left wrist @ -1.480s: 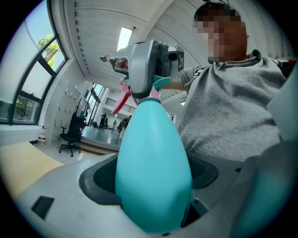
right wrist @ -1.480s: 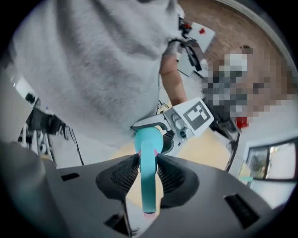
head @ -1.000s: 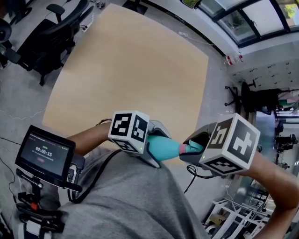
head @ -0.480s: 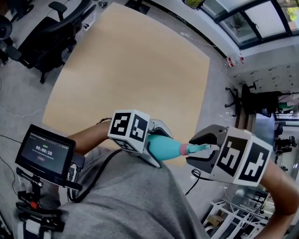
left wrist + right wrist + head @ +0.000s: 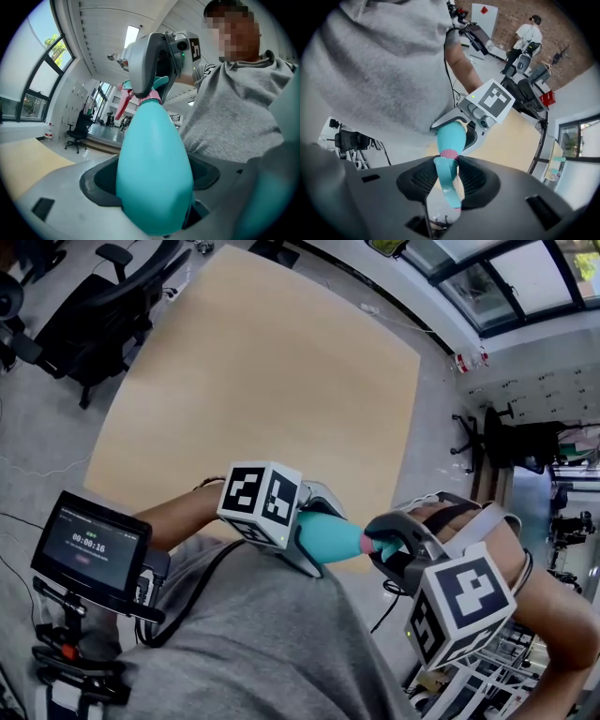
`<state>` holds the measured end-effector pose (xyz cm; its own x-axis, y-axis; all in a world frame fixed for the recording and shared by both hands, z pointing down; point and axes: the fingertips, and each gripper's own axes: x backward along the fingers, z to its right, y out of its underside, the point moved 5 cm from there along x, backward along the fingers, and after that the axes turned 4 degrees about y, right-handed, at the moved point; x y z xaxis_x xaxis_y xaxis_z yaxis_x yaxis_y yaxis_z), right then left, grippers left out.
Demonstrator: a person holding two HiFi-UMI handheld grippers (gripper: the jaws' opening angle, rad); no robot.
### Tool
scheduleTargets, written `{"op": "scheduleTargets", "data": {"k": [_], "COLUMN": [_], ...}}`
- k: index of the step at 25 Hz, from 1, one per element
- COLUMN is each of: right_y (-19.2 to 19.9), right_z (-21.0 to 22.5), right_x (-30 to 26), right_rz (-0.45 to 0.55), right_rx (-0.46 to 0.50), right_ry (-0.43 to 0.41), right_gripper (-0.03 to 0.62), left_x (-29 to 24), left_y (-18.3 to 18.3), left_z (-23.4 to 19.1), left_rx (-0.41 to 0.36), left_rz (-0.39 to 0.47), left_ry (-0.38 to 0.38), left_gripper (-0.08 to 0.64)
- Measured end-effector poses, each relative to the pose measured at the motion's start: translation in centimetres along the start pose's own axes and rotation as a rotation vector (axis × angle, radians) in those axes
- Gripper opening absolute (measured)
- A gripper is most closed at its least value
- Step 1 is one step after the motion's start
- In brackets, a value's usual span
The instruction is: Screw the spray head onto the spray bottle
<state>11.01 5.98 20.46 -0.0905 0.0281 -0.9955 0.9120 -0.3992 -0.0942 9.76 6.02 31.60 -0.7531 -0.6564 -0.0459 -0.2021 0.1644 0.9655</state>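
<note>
A teal spray bottle [image 5: 330, 538] lies level in front of my chest, its body clamped in my left gripper [image 5: 319, 532], which is shut on it. The left gripper view shows the bottle [image 5: 154, 173] filling the space between the pads. A pink collar [image 5: 368, 540] joins the bottle's neck to the teal spray head [image 5: 386, 536]. My right gripper [image 5: 394, 545] has just been closing, and the spray head [image 5: 446, 180] sits between its dark pads, pressed on both sides. The bottle [image 5: 451, 135] points away beyond them.
A light wooden table [image 5: 262, 381] stretches ahead, with black office chairs [image 5: 103, 306] at its far left. A small screen on a stand [image 5: 89, 547] sits at my lower left. A person [image 5: 526, 32] stands far off by a brick wall.
My right gripper has rolled around the spray head; its marker cube swung from the right side to below the wrist. The left gripper and the bottle kept still.
</note>
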Motion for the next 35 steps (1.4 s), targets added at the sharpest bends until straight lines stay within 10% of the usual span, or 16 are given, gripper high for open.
{"op": "scheduleTargets", "data": {"k": [3, 8, 12, 26, 35], "right_y": [0.2, 2.0, 2.3, 2.2, 1.1], "right_z": [0.3, 1.7, 2.7, 2.4, 1.4], "right_x": [-0.5, -2.0, -1.9, 0.7, 2.8], "right_rz": [-0.057, -0.172, -0.11, -0.048, 0.07], "right_rx": [-0.145, -0.662, -0.816, -0.819, -0.403], "right_ry": [-0.103, -0.481, -0.7, -0.635, -0.257], "right_gripper": [0.129, 0.129, 0.13, 0.132, 0.129], "left_x": [-0.2, -0.5, -0.4, -0.5, -0.4], "left_y": [0.1, 0.2, -0.3, -1.3, -1.6], "left_z": [0.0, -0.1, -0.1, 0.3, 0.4], "left_rx": [0.02, 0.08, 0.072, -0.016, -0.072], "left_rz": [-0.024, -0.105, -0.091, -0.046, 0.0], "left_ry": [-0.005, -0.014, -0.004, -0.004, 0.007], "left_gripper": [0.396, 0.396, 0.396, 0.396, 0.396]}}
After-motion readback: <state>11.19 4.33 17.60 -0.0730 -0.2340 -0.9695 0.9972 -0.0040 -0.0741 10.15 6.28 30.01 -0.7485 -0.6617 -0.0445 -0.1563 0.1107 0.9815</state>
